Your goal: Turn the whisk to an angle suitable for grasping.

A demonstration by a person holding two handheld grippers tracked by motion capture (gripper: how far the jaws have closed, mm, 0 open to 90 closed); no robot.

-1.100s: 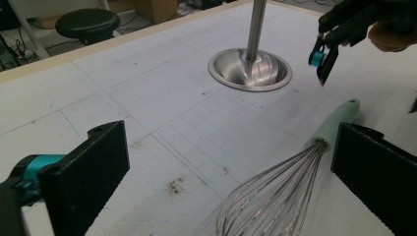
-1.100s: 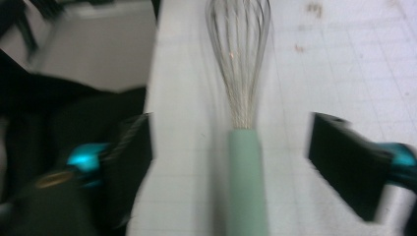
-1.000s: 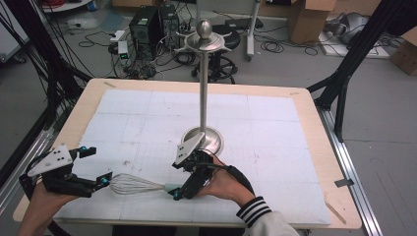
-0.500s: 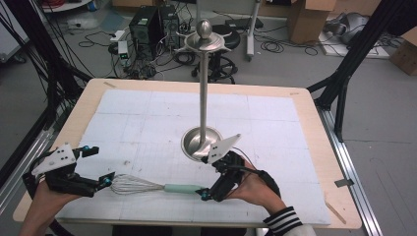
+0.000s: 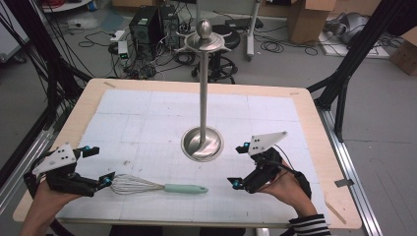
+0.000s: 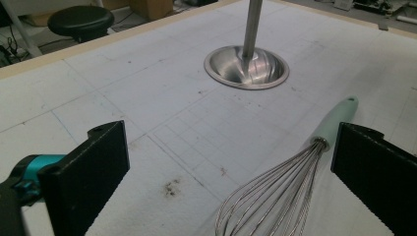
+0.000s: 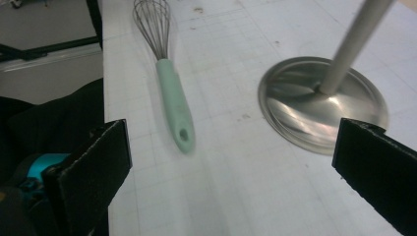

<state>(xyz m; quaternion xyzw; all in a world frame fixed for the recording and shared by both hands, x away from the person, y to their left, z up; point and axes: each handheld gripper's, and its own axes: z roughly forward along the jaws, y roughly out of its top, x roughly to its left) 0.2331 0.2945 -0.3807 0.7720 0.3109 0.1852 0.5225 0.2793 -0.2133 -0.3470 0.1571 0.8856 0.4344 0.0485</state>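
The whisk (image 5: pixel 156 186) lies flat on the desk (image 5: pixel 147 113). The right tool (image 5: pixel 237 165), jaws just opened wide and empty, sits beside its handle. The left tool (image 5: pixel 101 163) gapes empty at its wires.

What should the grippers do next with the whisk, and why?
Probably close the left gripper on the whisk. Its open jaws already straddle the wire end, while the right gripper, also open, sits apart from the mint handle, holding nothing.

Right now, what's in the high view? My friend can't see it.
A whisk with a mint handle lies on a white table between the open left gripper and the open right gripper. Behind it stands a tall metal stand.
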